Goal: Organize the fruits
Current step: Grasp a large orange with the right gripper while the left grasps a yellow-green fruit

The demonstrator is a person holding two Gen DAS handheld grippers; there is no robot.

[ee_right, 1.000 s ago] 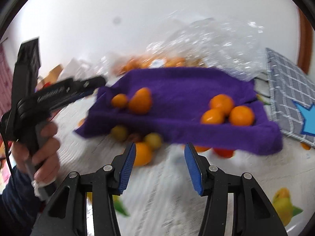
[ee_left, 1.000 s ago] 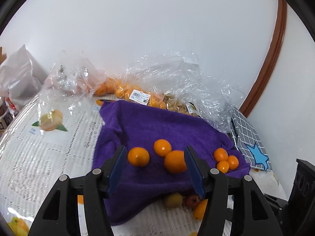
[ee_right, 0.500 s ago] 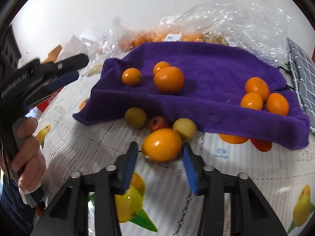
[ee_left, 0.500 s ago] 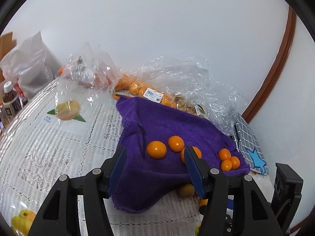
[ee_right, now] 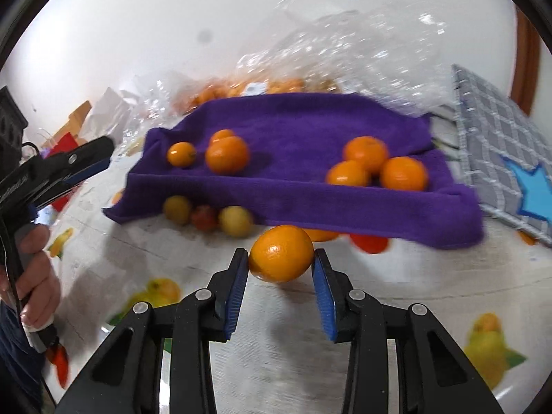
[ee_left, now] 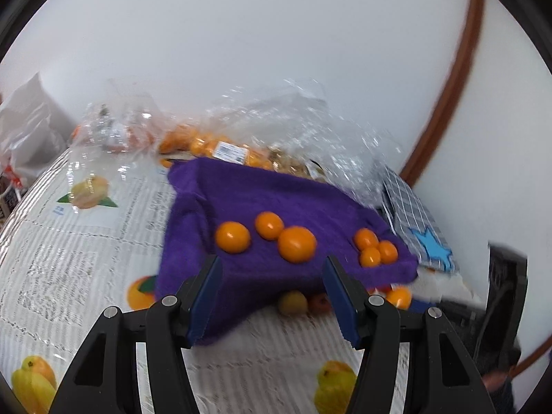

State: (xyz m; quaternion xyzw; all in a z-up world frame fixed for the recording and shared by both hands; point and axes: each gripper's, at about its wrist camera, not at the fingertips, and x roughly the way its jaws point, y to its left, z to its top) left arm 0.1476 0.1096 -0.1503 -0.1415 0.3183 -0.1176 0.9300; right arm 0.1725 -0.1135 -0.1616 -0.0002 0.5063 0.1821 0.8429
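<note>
Closing right gripper pinches an orange.
Towel hides part of some fruits; left gripper spread, empty.

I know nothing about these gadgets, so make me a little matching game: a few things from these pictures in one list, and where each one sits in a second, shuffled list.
Things:
1. large orange fruit
2. purple fuzzy towel
3. small red fruit
4. grey checked notebook with a blue star

Places:
A. right of the towel
B. under the towel's front edge
C. between the right gripper's closing fingers
D. spread over the table, six oranges on top

Pairs: 1-C, 2-D, 3-B, 4-A
</note>
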